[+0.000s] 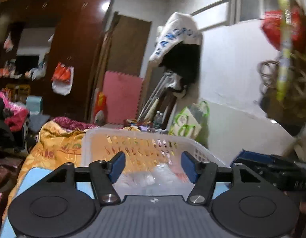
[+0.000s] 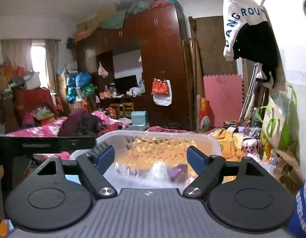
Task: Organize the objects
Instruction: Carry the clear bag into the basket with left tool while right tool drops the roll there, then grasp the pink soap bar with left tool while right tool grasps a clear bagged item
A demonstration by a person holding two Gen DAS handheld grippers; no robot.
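Note:
A white slotted plastic basket [image 1: 97, 138] stands on an orange patterned bedsheet [image 1: 53, 148], right in front of both grippers. Clear plastic packets [image 1: 153, 176] lie inside it. My left gripper [image 1: 153, 165] is open and empty, its blue pads level with the basket's near rim. In the right wrist view the same basket [image 2: 215, 144] holds clear packets [image 2: 133, 170] and a small purple item [image 2: 177, 171]. My right gripper [image 2: 151, 158] is open and empty at the basket's near rim. The other gripper's black body [image 2: 43, 144] shows at the left.
A dark wood wardrobe [image 2: 158, 59] with hanging bags stands behind. A pink foam mat [image 2: 222, 99] leans on the wall. A white and green bag [image 2: 275, 123] and clutter sit to the right. Pink bedding and clothes [image 2: 83, 123] pile up at the left.

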